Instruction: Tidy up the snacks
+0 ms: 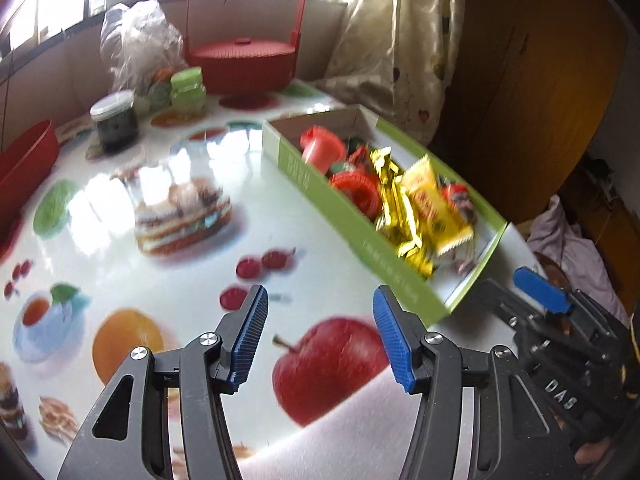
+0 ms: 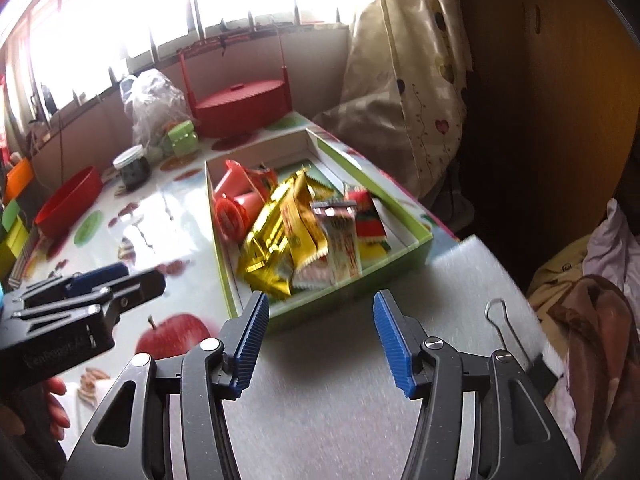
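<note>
Well, most of the job looks done already: the snacks [image 2: 296,224] lie heaped in the green box [image 2: 348,300], gold and yellow packets mixed with red tubs [image 2: 232,212], none sorted into rows as far as the blur lets me tell. The right claw [image 2: 318,340] hangs just short of the box's near wall, jaws apart with nothing between them, the pile straight ahead of it. The left claw [image 1: 320,336] is also spread and empty, over the printed apple on the table [image 1: 120,152], with the box ahead and to its right. No loose packet shows on the table near either claw. Far ahead sit a jar [image 1: 114,120], a red basket [image 1: 240,60] and a plastic bag [image 1: 136,36]; whether those belong in the box I cannot tell, so what is left is probably tidying the heap
</note>
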